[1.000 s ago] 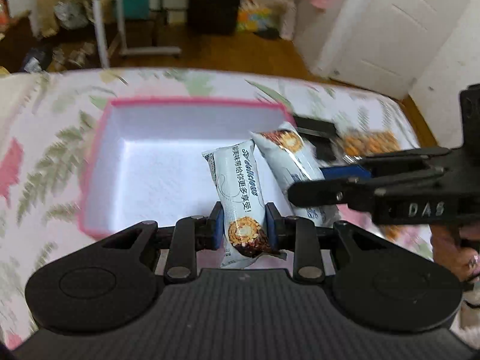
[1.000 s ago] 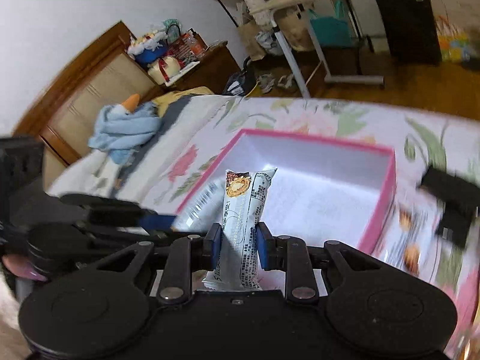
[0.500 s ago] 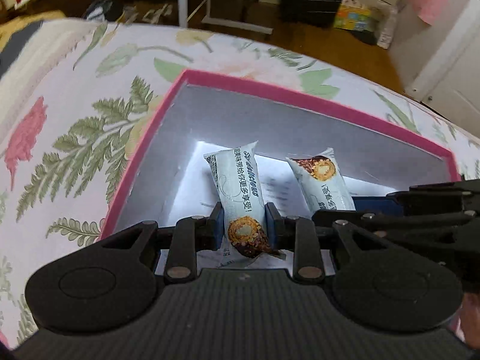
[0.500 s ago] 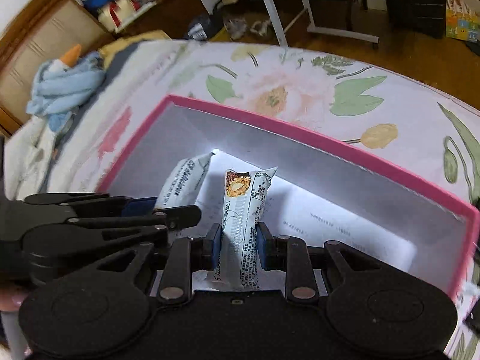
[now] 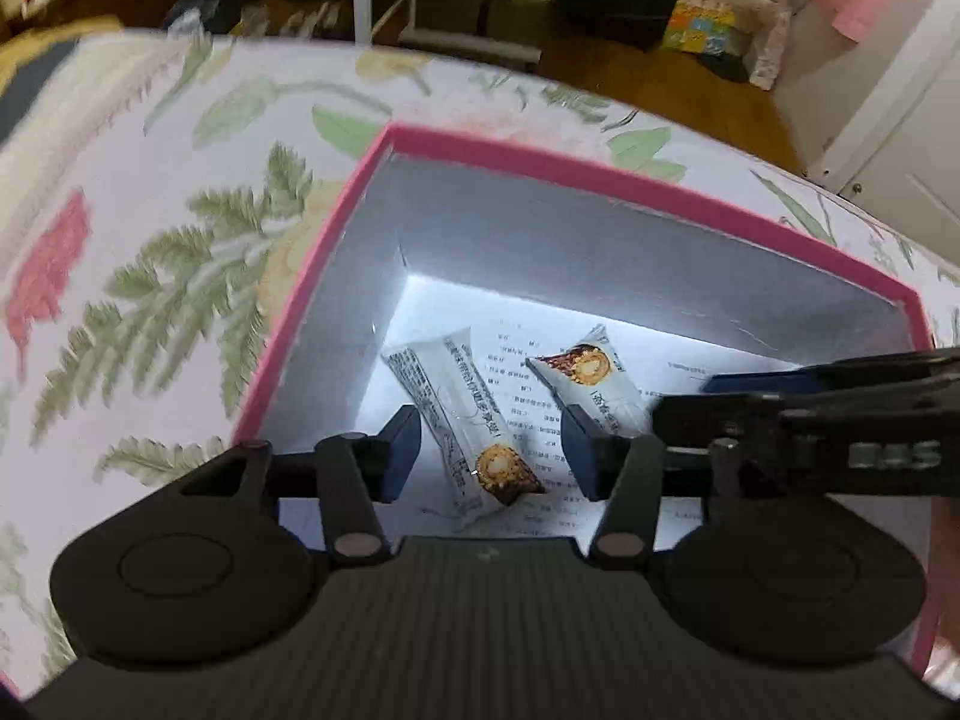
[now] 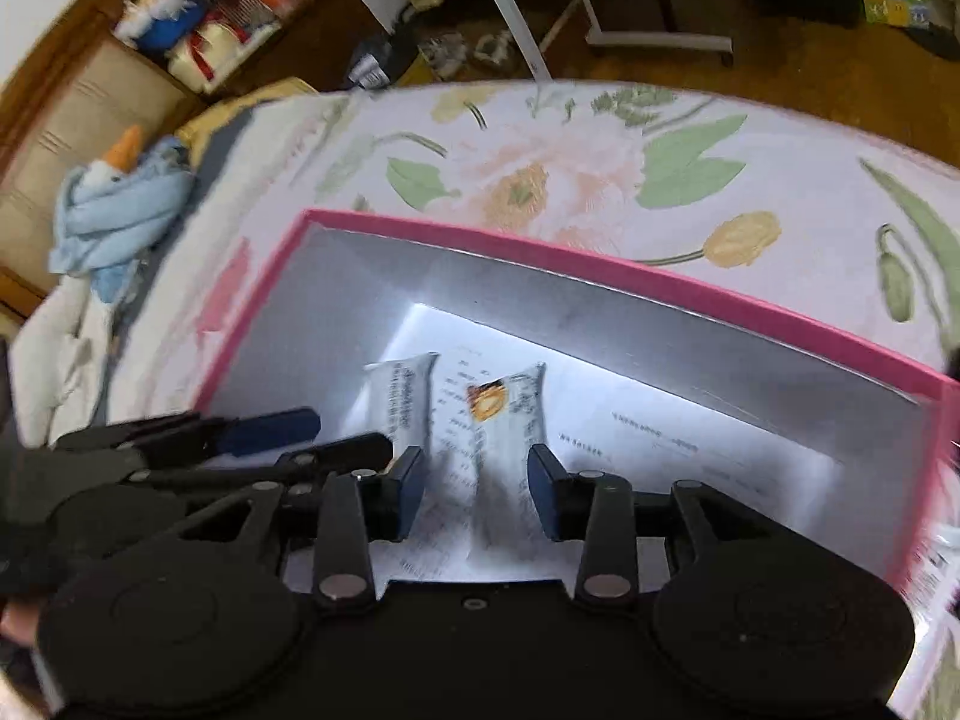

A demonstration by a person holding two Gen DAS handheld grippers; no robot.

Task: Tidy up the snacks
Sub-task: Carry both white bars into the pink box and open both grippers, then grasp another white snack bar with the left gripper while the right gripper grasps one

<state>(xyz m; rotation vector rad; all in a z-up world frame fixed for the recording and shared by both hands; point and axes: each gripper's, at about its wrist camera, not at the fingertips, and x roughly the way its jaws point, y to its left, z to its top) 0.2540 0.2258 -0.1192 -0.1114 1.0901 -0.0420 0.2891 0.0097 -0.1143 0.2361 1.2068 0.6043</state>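
A pink-rimmed box (image 5: 600, 171) with grey walls and a printed white floor lies on a floral bedspread. Two white snack packets lie on its floor. In the left wrist view, one packet (image 5: 462, 420) lies between the spread fingers of my left gripper (image 5: 491, 453), whose jaws are opening, pads clear of it. The other packet (image 5: 591, 384) lies to its right, by my right gripper (image 5: 810, 414). In the right wrist view, my right gripper (image 6: 474, 492) is opening over its blurred packet (image 6: 507, 420), pads off it. The left gripper (image 6: 210, 438) and its packet (image 6: 399, 402) sit to the left.
The floral bedspread (image 6: 600, 156) surrounds the box (image 6: 600, 261). A blue bundled cloth (image 6: 114, 210) lies at the bed's left, with a wooden cabinet (image 6: 72, 108) behind. White stand legs (image 6: 630, 39) and wood floor lie beyond the bed; a white door (image 5: 888, 138) at far right.
Both grippers came down into the box with their packets, then their jaws parted. The two packets have dropped out of the pads and lie on the box floor.
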